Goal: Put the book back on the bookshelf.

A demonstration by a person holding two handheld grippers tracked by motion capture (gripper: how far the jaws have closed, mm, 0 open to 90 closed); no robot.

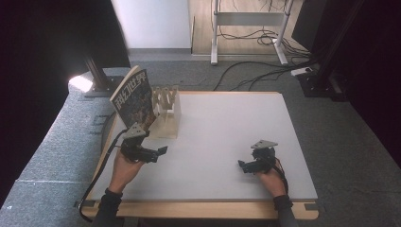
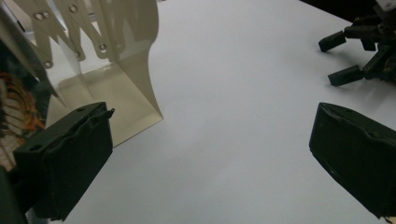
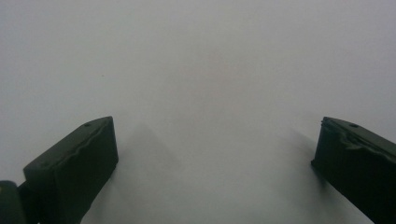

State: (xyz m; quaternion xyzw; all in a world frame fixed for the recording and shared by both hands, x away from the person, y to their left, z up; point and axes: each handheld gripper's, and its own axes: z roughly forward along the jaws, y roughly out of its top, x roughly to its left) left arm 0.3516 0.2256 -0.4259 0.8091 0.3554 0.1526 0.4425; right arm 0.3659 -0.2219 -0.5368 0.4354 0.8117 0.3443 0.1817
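Note:
A book (image 1: pixel 134 98) with a dark illustrated cover leans upright against the left end of a pale wooden rack (image 1: pixel 166 111) at the table's far left; the rack's slats (image 2: pixel 100 32) and part of the cover (image 2: pixel 14 112) are also in the left gripper view. My left gripper (image 1: pixel 161 151) hovers just in front of the rack, open and empty, jaws wide apart (image 2: pixel 210 158). My right gripper (image 1: pixel 242 165) rests low over the white table near the front right, open with nothing between its jaws (image 3: pixel 215 163). It also appears far off in the left gripper view (image 2: pixel 359 51).
The white tabletop (image 1: pixel 227 132) has a wooden front edge (image 1: pixel 198 210). Grey carpet surrounds the table. Cables (image 1: pixel 255 71) and a desk frame (image 1: pixel 246 28) lie on the floor beyond the far edge, and a dark stand (image 1: pixel 97 71) rises at the far left.

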